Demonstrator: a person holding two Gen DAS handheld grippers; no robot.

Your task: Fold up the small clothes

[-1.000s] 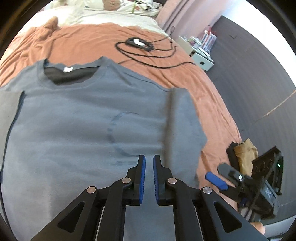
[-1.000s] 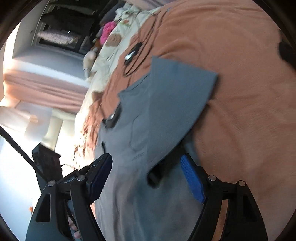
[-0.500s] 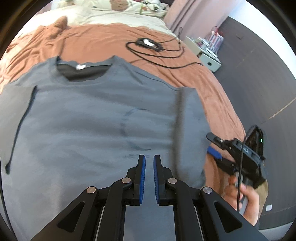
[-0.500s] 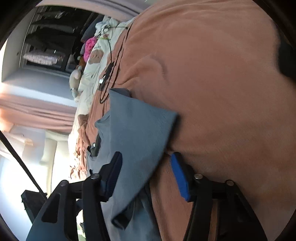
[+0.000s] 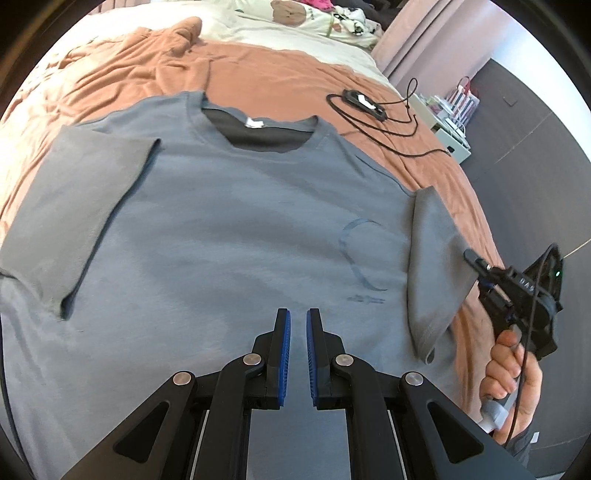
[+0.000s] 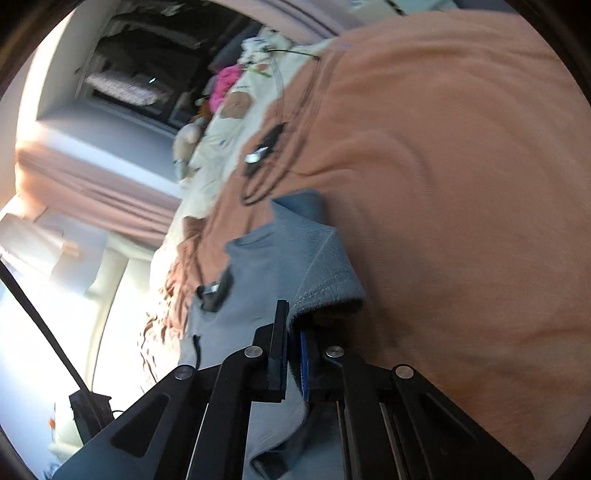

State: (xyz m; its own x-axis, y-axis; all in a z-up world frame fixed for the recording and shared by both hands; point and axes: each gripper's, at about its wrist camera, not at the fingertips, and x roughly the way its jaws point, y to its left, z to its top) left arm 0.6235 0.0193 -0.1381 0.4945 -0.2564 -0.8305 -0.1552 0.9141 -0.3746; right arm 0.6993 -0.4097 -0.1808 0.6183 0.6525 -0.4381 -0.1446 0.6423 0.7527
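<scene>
A grey T-shirt [image 5: 236, 236] lies flat, front up, on an orange bedsheet [image 5: 258, 74]. Its left sleeve [image 5: 74, 206] is folded in over the body. My left gripper [image 5: 297, 325] hovers over the shirt's lower middle, jaws nearly together with a narrow gap and nothing between them. My right gripper [image 5: 480, 273] is at the outer edge of the right sleeve [image 5: 432, 266]. In the right wrist view the right gripper [image 6: 291, 343] is shut on the sleeve hem [image 6: 328, 291].
A black device with coiled cable [image 5: 365, 103] lies on the sheet beyond the collar. A cream blanket [image 5: 295, 22] lies at the bed's far end. A white box [image 5: 454, 136] and dark floor [image 5: 535, 129] are right of the bed.
My right gripper moved in on the right sleeve's edge and closed from wide open onto the hem. The left gripper pulled back, showing more of the shirt; its jaws stayed the same.
</scene>
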